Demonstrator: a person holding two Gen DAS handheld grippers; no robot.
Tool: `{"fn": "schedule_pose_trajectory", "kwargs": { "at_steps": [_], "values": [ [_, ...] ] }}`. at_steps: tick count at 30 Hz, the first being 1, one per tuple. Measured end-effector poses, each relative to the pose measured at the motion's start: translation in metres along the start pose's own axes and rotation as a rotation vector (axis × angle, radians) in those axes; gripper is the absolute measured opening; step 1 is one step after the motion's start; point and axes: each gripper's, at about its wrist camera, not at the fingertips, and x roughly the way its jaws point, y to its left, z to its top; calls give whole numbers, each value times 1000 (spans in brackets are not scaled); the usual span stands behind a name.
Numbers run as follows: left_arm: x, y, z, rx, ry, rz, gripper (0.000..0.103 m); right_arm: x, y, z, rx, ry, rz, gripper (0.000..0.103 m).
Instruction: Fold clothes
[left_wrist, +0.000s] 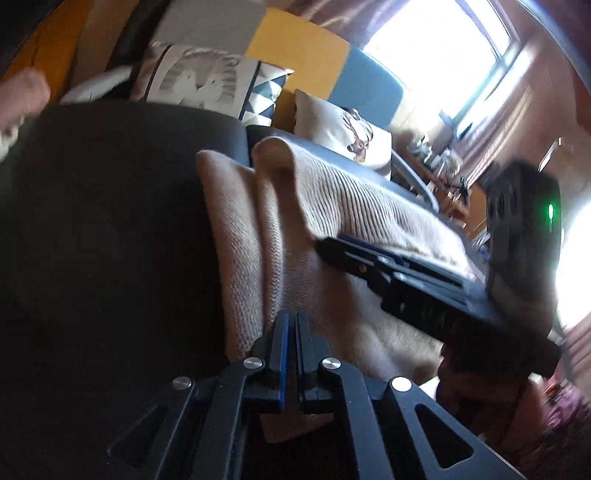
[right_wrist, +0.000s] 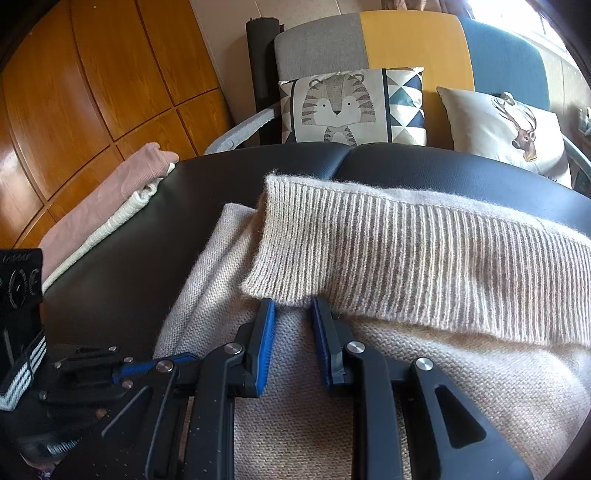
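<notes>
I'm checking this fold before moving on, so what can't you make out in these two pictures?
- Left gripper: whether its closed fingers pinch the beige sweater is unclear; the fingers hide the contact point.
- Sweater's near part: cut off by the right wrist view's bottom edge and hidden by the right gripper.
- Folded pink and white clothes: left wrist view shows only a blur.

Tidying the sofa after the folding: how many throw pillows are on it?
2. The tiger pillow leans against the grey and yellow backrest panels; the deer pillow sits to its right, by the blue panel. Others may be hidden beyond the frame edges.
</notes>
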Motion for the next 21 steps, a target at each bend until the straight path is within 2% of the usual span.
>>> {"fn": "schedule_pose_trajectory", "kwargs": {
  "at_steps": [1, 5, 8, 10, 13, 15, 17, 19, 21],
  "values": [
    [-1, -3, -3, 25, 0, 10, 2, 0, 1, 1, -4, 6, -1, 23],
    [-3, 3, -6, -7, -9, -28, 2, -12, 19, 11, -102, 21, -10, 24],
    [-3, 7, -7, -27, -25, -51, 2, -25, 42, 18, -218, -28, 12, 24],
    [-3, 9, -7, -40, -35, -67, 2, -15, 49, 25, -271, 1, -40, 24],
    [-4, 13, -8, -59, -50, -90, 2, 20, 35, 32, -190, 114, -41, 24],
    [-4, 16, -9, -72, -61, -105, 2, 32, 27, 31, -142, 126, -9, 24],
    [-4, 18, -10, -85, -71, -121, 2, 25, 22, 31, -84, 102, 20, 24],
    [-4, 20, -10, -97, -81, -136, 2, 0, 12, 27, 18, 32, 70, 24],
    [-2, 12, -8, -87, -88, -144, 2, -29, -2, 15, 84, -34, 63, 24]
  ]
}}
